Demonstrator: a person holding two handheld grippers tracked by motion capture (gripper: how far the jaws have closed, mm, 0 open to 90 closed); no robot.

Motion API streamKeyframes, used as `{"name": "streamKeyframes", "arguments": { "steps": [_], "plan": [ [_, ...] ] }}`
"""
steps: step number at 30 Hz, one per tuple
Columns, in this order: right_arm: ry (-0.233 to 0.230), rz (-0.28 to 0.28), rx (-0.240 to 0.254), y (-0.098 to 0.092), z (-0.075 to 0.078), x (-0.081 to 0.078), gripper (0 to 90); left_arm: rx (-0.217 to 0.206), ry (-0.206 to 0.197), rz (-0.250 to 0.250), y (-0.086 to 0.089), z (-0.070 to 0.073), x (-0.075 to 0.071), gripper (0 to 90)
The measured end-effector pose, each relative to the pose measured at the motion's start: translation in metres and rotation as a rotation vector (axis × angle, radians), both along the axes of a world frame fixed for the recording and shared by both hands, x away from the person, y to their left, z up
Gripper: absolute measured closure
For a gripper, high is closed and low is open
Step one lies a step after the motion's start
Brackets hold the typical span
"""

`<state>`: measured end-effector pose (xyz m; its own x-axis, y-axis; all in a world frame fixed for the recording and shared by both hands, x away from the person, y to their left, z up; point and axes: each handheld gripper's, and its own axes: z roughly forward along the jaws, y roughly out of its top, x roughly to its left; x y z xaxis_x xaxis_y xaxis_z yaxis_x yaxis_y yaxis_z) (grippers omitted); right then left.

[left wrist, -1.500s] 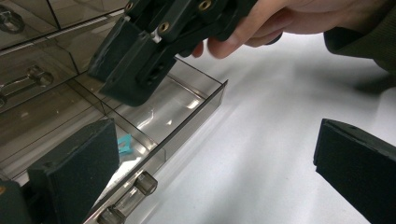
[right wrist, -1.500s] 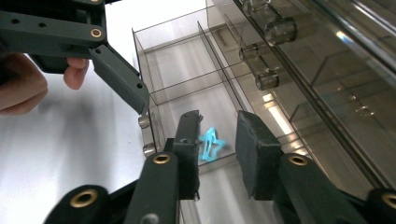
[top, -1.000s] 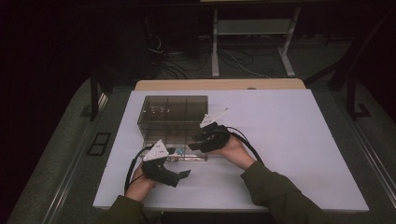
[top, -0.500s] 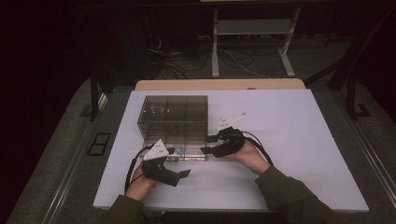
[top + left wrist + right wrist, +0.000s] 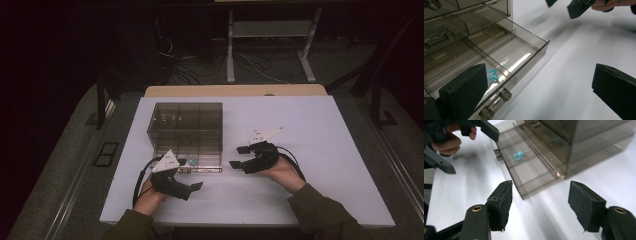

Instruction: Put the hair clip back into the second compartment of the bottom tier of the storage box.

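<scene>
Dim room, brightly lit table (image 5: 320, 150), motion-blurred close views.

The drawer cabinet (image 5: 186, 131) was made of smoke-tinted transparent plastic, smooth and glossy, with highlights thrown off its walls. Its pulled-out drawer (image 5: 506, 60) was of the same clear plastic, and the drawer handle (image 5: 495, 103) looked like clear, polished plastic. A small turquoise piece (image 5: 491, 75) in the drawer appeared thin and matt, possibly paper or plastic. The surface (image 5: 320, 130) was covered in a smooth, white, faintly sheened finish, edged at the back by a pale wooden strip (image 5: 235, 90). The jaws of the right gripper (image 5: 540, 206) were faced with matt black, slightly rough foam-like pads, held by brass-coloured metal fittings.
</scene>
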<state>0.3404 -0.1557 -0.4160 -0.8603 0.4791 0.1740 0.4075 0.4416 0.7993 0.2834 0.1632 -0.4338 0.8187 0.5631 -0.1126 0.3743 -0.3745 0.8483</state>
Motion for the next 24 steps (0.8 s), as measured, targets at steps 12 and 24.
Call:
{"name": "streamKeyframes", "arguments": {
  "steps": [12, 24],
  "plan": [
    [-0.024, -0.088, 0.023, -0.045, -0.003, -0.021, 29.2, 0.006, -0.006, 0.001, 0.0, 0.0, 0.0, 0.0],
    [-0.045, -0.198, 0.05, -0.098, -0.011, -0.046, 26.8, 0.006, -0.007, 0.001, 0.001, 0.0, 0.0, 0.0]
  ]
}}
